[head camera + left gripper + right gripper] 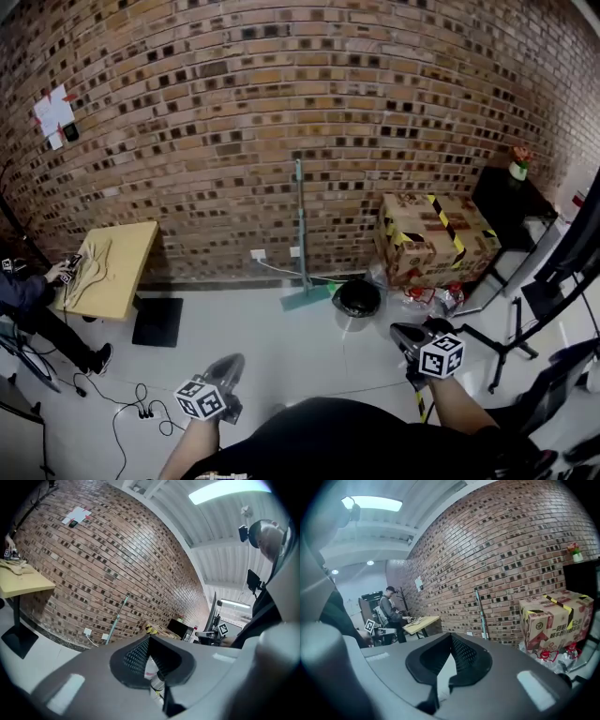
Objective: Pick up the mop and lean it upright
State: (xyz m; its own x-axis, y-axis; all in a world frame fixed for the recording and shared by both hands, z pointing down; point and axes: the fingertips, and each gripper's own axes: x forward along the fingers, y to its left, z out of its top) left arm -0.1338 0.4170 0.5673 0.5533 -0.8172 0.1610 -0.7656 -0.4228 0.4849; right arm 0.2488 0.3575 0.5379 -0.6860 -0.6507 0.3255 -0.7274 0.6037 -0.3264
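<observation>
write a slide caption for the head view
Mop leans upright on the brick wall; left gripper and right gripper hang shut and empty.

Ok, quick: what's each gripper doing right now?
Left grey two-jaw gripper: closed, holding nothing.
Right grey two-jaw gripper: closed, holding nothing.

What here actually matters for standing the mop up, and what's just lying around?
For the job: mop, already leaning upright; left gripper; right gripper.
Lying about: cardboard box; black bin; wooden table; power strip.
</observation>
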